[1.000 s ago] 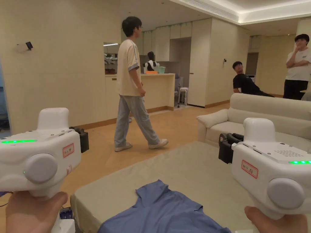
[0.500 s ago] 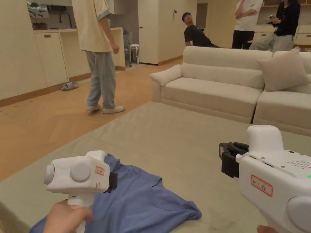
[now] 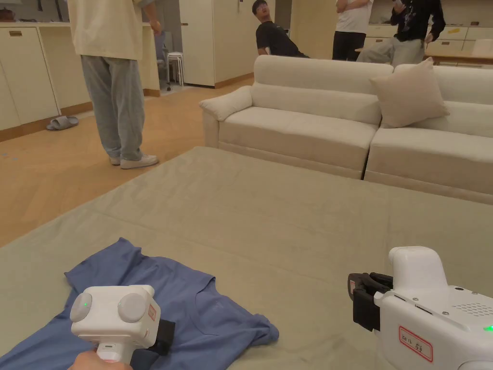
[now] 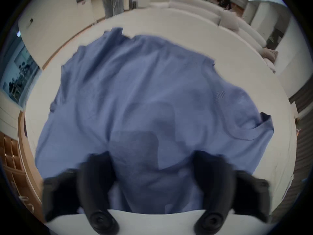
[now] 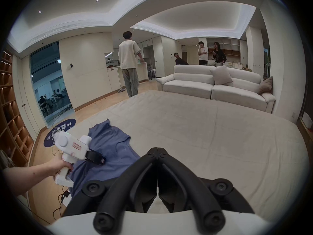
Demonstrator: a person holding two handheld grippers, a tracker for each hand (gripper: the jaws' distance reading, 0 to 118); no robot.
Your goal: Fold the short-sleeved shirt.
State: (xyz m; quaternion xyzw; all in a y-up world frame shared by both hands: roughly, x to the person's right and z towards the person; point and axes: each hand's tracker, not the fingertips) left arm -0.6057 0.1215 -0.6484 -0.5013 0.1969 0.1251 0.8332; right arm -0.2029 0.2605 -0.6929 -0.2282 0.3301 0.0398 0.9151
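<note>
Folding has not begun; the step in hand looks like the first reach. Left gripper (image 3: 166, 337) hovers over the blue shirt (image 3: 202, 303), jaws spread wide, holding nothing. The shirt lies rumpled on the pale mat (image 3: 298, 217), at 9 o'clock of the right gripper (image 5: 157, 149), whose jaws meet on nothing. Next, spreading the shirt flat probably calls for gripping an edge.

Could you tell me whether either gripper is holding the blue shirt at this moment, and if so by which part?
Nothing is held. The left gripper hovers over the blue shirt with jaws apart; the right gripper has its jaws shut on nothing, beside the shirt.
</note>
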